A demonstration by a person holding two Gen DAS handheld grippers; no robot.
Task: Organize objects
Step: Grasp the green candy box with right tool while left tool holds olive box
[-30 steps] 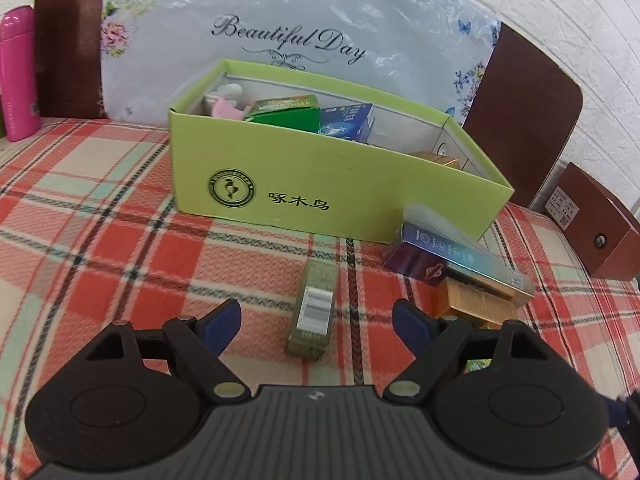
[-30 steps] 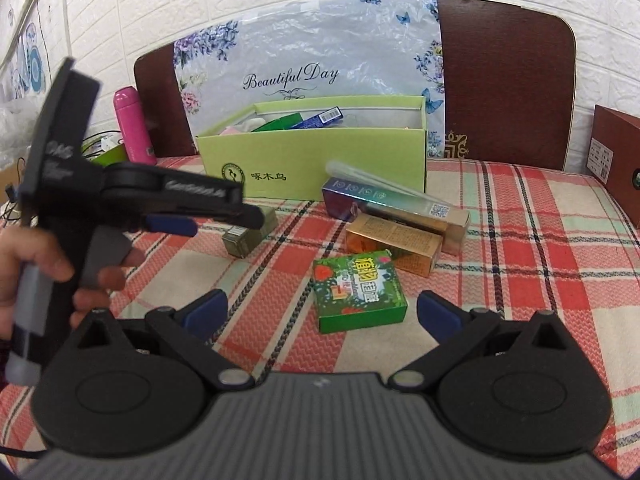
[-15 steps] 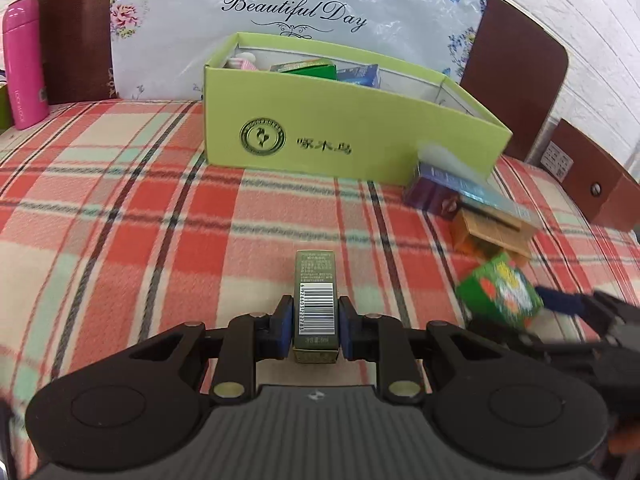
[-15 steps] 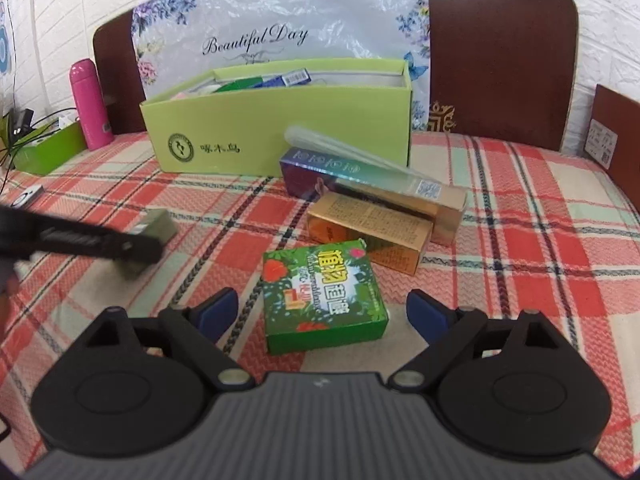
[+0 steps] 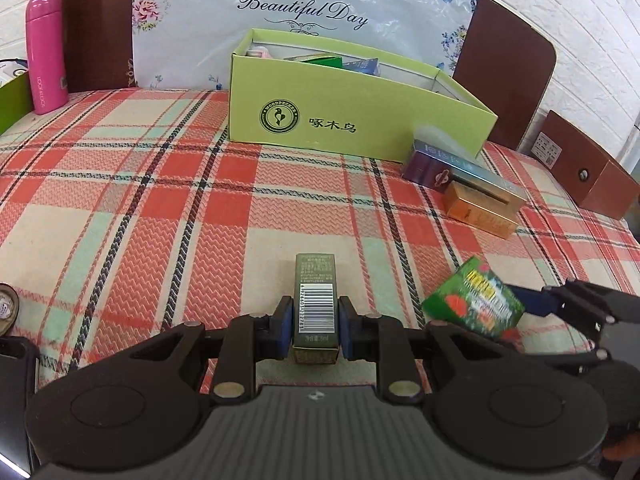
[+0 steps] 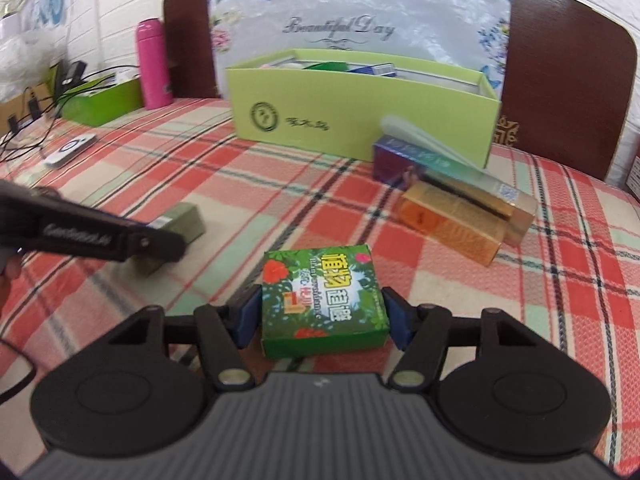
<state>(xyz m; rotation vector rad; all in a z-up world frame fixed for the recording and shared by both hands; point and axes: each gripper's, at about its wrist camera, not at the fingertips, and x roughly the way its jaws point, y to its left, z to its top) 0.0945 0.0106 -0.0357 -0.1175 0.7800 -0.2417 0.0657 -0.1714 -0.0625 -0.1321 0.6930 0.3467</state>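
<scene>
Up close in the left wrist view, the left tool pinches a slim olive box, its blue pads pressed on both long sides, barcode up. The box lies on a plaid cloth; whether that covers a worktop or a bed I cannot tell. At 12 o'clock stands a lime carton with small packs inside. At 2 o'clock, just beside the carton's corner, a purple box and an orange box lie touching. At 3 o'clock the green box sits tilted between the pads of the right tool. A pink flask stands at 10 o'clock.

Next, in the right wrist view, the right tool has just been closing its jaws, and the green box is between them, both blue pads against its sides. At 9 o'clock the left tool covers part of the olive box. The lime carton is at 12 o'clock, the purple box and orange box at 2 o'clock, the pink flask at 11 o'clock.
</scene>
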